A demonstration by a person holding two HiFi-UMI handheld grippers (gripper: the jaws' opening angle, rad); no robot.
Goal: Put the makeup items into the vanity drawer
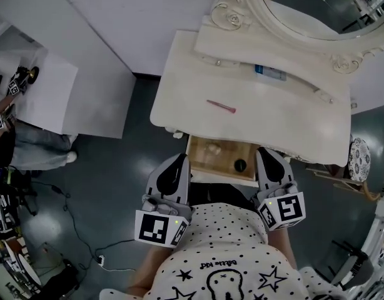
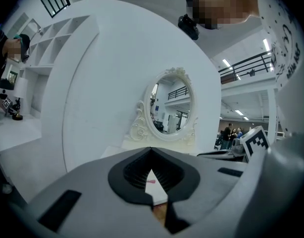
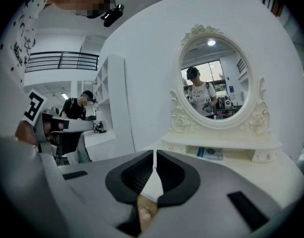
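A pink makeup stick point(image 1: 221, 107) is lying mid-way on the cream counter point(image 1: 179, 86), a blue packet point(image 1: 270, 73) resting on its far ledge.

Drawer point(image 1: 207, 164) stands pulled open under the front edge of the vanity top point(image 1: 179, 86); bare light wood inside. In it are a small pale round item point(image 1: 212, 147) at back left and a dark round item point(image 1: 240, 165) at front right (apart, not touching). A slim pink stick point(image 1: 221, 107) lies flat and slanted on the top. A blue-and-white flat item point(image 1: 270, 73) lies under the mirror point(image 1: 304, 5).
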